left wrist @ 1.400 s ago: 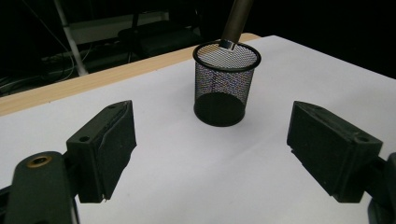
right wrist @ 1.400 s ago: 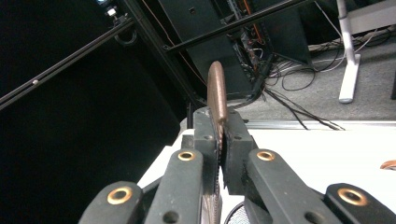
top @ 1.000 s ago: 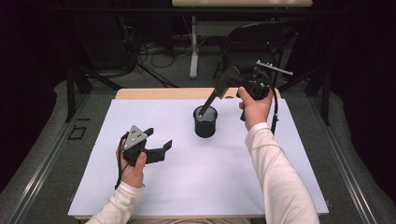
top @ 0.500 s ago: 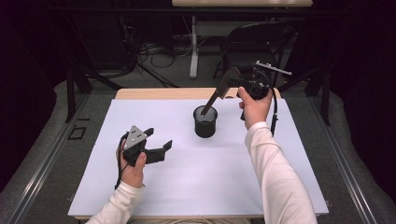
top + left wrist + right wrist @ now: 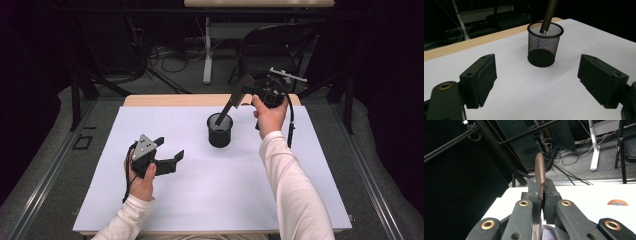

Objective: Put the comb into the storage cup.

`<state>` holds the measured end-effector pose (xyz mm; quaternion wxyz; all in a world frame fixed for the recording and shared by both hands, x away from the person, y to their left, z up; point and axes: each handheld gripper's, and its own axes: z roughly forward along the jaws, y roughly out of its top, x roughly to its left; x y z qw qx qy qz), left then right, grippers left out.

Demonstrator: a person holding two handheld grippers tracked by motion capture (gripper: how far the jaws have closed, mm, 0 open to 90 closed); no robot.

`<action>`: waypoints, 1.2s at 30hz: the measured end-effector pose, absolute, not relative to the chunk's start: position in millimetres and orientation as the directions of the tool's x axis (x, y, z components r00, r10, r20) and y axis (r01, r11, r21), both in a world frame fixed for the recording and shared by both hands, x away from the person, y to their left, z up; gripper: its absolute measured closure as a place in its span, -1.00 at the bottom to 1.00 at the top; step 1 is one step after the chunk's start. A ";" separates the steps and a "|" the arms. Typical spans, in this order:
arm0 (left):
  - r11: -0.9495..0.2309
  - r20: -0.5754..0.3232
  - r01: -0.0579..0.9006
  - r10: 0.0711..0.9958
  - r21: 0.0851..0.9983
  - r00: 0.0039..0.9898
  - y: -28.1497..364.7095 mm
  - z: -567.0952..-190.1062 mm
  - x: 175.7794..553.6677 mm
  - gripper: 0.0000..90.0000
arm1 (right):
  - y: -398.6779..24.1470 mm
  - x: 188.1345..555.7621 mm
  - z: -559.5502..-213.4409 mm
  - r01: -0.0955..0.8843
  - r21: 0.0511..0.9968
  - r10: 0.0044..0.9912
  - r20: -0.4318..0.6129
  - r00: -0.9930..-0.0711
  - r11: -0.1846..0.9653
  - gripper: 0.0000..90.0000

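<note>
Right tongs (image 5: pixel 239 94) gripped a brown pen (image 5: pixel 226 110) over a black mesh cup (image 5: pixel 220 131) on the white table (image 5: pixel 200 200).
The pen slanted down from the clamped tongs, its lower tip inside the cup's rim, as the left gripper view showed. The cup stood upright toward the table's far side. The left tongs (image 5: pixel 169 154) rested near the table's left side, jaws wide apart and holding nothing, well apart from the cup.

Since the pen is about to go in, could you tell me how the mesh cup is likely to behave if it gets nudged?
The mesh cup is see-through wire, so it is probably light and may slide on the smooth white table. Taller than wide, it might tip if the pen in the right gripper leans on its rim.
</note>
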<state>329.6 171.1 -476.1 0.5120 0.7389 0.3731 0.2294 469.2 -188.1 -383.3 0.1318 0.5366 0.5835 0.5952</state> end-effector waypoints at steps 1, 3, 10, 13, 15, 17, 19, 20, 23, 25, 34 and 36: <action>-0.195 -0.045 0.316 0.786 0.929 0.617 171.2 -476.2 329.6 -0.65 | -187.9 469.3 -384.1 0.475 0.833 0.783 0.487 -0.386 -0.284 0.93; -0.195 -0.045 0.316 0.786 0.928 0.617 171.3 -476.2 329.7 -0.65 | -187.2 470.3 -386.9 0.477 0.831 0.781 0.490 -0.387 -0.285 0.93; -0.198 -0.043 0.317 0.786 0.927 0.617 171.3 -476.2 329.6 -0.65 | -186.1 472.9 -396.7 0.490 0.822 0.781 0.499 -0.376 -0.290 0.93; -0.199 -0.043 0.318 0.786 0.927 0.617 171.2 -476.3 329.7 -0.65 | -186.3 474.0 -401.1 0.495 0.818 0.781 0.503 -0.370 -0.292 0.93; -0.199 -0.042 0.317 0.786 0.927 0.617 171.1 -476.5 329.8 -0.65 | -186.2 474.7 -403.4 0.496 0.819 0.784 0.500 -0.368 -0.290 0.93; -0.199 -0.042 0.317 0.787 0.927 0.616 171.0 -476.5 329.7 -0.65 | -185.7 475.0 -405.3 0.499 0.816 0.783 0.503 -0.365 -0.292 0.93; -0.200 -0.041 0.317 0.786 0.927 0.617 170.9 -476.7 329.8 -0.65 | -185.2 475.3 -407.3 0.502 0.814 0.783 0.505 -0.364 -0.292 0.93; -0.202 -0.040 0.317 0.786 0.927 0.617 170.9 -476.8 329.8 -0.65 | -185.1 475.6 -408.2 0.501 0.816 0.784 0.501 -0.365 -0.288 0.93; -0.201 -0.040 0.317 0.786 0.927 0.617 170.8 -476.9 329.9 -0.65 | -183.9 475.9 -410.9 0.508 0.814 0.788 0.499 -0.361 -0.283 0.93; -0.201 -0.041 0.317 0.785 0.927 0.618 170.8 -476.9 329.9 -0.65 | -183.1 476.1 -412.8 0.509 0.813 0.787 0.501 -0.361 -0.284 0.93; -0.204 -0.039 0.318 0.785 0.926 0.618 170.7 -477.2 329.9 -0.65 | -180.7 477.6 -421.7 0.519 0.807 0.789 0.502 -0.354 -0.281 0.93; -0.204 -0.039 0.317 0.785 0.926 0.618 170.8 -477.1 330.0 -0.65 | -180.1 477.8 -423.5 0.521 0.806 0.788 0.503 -0.354 -0.281 0.93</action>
